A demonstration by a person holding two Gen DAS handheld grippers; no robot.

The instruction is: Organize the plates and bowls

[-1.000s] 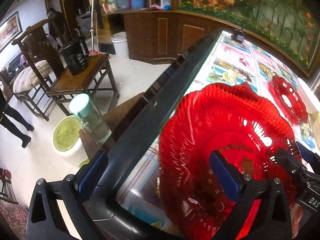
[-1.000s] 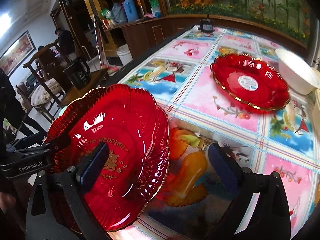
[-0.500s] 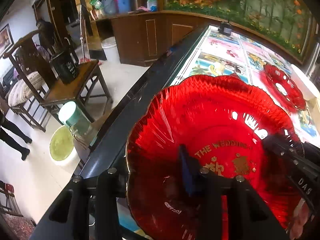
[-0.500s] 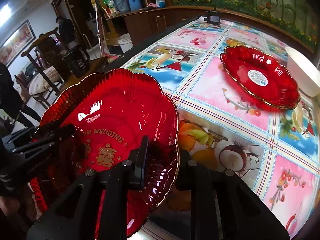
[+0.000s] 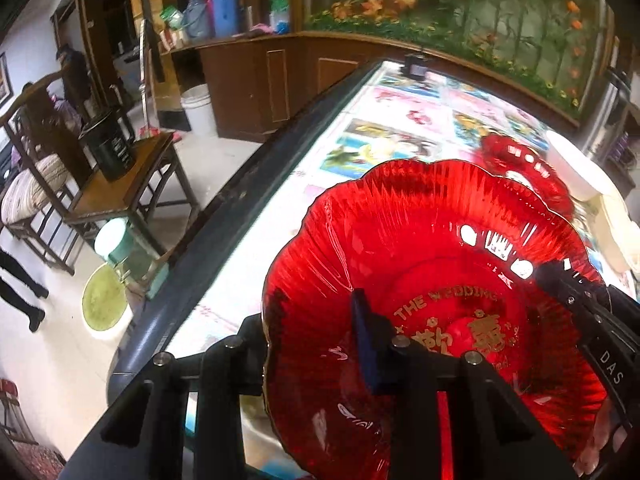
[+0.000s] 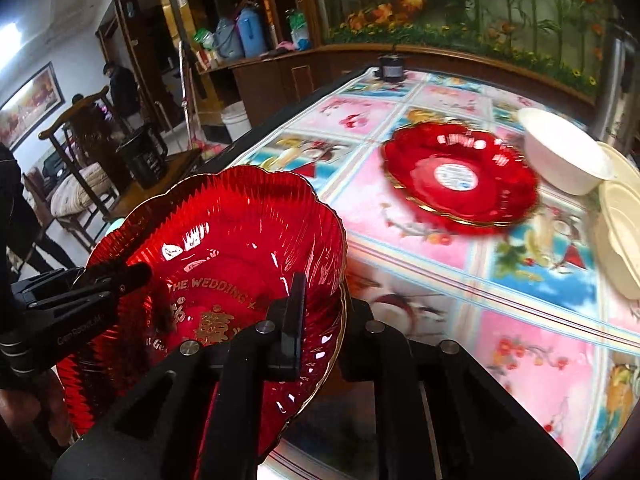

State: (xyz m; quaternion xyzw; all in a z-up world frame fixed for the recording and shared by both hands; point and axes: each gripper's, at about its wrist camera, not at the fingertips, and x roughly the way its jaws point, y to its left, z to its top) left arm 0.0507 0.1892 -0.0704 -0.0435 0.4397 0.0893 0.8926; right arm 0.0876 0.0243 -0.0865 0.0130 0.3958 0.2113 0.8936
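A large red scalloped plate (image 5: 420,248) with gold "THE WEDDING" lettering is held up above the table's near left edge. My left gripper (image 5: 312,344) is shut on its left rim. My right gripper (image 6: 320,320) is shut on its right rim; the plate also shows in the right wrist view (image 6: 224,240). The right gripper shows in the left wrist view (image 5: 580,304), and the left gripper in the right wrist view (image 6: 100,280). A second red plate (image 6: 460,176) with a white sticker lies flat further back on the table. A white bowl (image 6: 564,148) stands behind it.
The table has a colourful pictured cloth (image 6: 540,344) and a dark left edge (image 5: 224,216). Cream-coloured dishes (image 6: 620,232) stand at the right edge. A small black device (image 6: 391,67) sits at the far end. A wooden chair and side table (image 5: 120,184) stand on the floor to the left.
Both grippers closed on the plate's opposite rims and lifted it. It now sits higher and further over the table, and the view has shifted towards the second red plate.
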